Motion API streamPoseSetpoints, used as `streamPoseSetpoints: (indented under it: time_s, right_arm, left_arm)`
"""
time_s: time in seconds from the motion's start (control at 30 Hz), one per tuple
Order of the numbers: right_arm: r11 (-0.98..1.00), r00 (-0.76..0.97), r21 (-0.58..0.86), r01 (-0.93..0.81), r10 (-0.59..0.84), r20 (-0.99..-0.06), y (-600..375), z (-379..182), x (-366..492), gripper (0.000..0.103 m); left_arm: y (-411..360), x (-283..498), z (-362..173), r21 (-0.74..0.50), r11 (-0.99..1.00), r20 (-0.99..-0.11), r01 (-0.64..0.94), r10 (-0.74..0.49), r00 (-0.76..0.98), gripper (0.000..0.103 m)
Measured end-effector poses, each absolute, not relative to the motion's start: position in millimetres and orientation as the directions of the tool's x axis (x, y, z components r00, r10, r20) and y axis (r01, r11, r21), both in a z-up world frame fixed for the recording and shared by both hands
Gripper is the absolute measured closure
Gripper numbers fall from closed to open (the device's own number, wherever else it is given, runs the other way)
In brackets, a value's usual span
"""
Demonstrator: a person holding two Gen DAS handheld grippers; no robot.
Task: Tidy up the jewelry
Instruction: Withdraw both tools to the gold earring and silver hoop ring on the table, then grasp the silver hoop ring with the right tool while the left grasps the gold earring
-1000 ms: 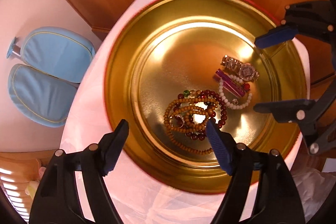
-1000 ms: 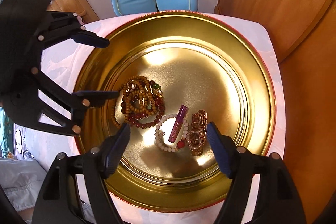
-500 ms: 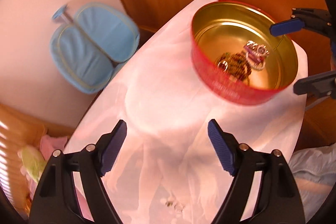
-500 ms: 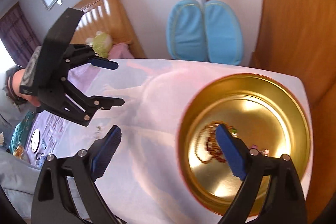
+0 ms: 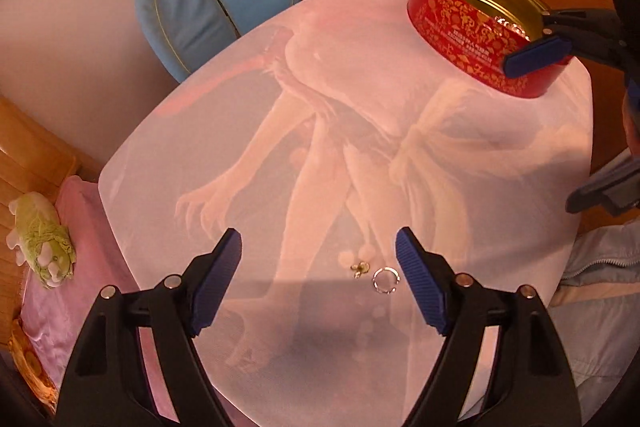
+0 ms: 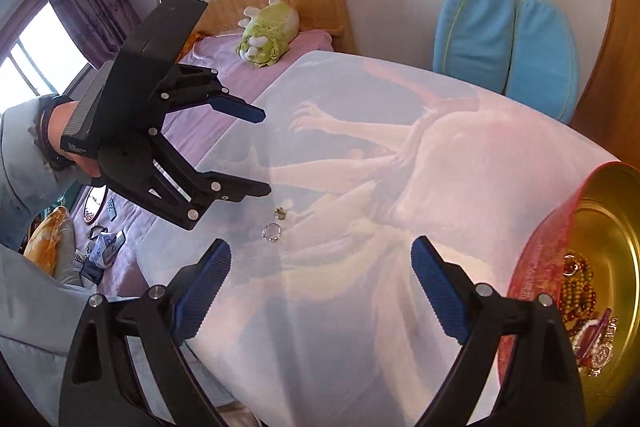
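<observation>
Counting now: one round red tin with gold interior sitting at 1 o'clock, one silver ring and one small gold trinket lying at 6 o'clock, two black blue-padded grippers showing, left and right.

We see warm, bright daylight in both views; it enters through the window at the far left of the right wrist view. A soft shadow falls on the table between the left gripper fingers. The tin glares gold beside the right gripper. Fisheye bending and dark corners frame both views, and focus softens at the edges.
</observation>
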State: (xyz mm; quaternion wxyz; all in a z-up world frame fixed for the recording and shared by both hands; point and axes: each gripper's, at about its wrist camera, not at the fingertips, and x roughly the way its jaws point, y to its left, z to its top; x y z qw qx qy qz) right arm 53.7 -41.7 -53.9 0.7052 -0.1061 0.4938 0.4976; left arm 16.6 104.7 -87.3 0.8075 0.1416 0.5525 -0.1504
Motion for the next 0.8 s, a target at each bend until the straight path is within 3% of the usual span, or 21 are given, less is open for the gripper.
streamPoseSetpoints:
  time_s: [0.2,0.4,0.8]
  right_arm:
    - [0.560,0.057,0.332,-0.759,0.566,-0.823,-9,-74,19,0.011]
    - [0.698,0.134,0.348,-0.626,0.535,-0.834,11,-107,-5,0.011]
    - [0.765,0.297,0.190,-0.615,0.448,-0.843,44,-138,-29,0.014]
  left_arm:
    - [134,14,-123,-0.057,0.762,-0.916,0.645,-0.296,0.269,0.025]
    - [135,17,-151,-0.076,0.479,-0.911,0.874,-0.390,0.134,0.025]
    - [128,17,-161,-0.030,0.161,-0.833,0.987,-0.550,0.064,0.025]
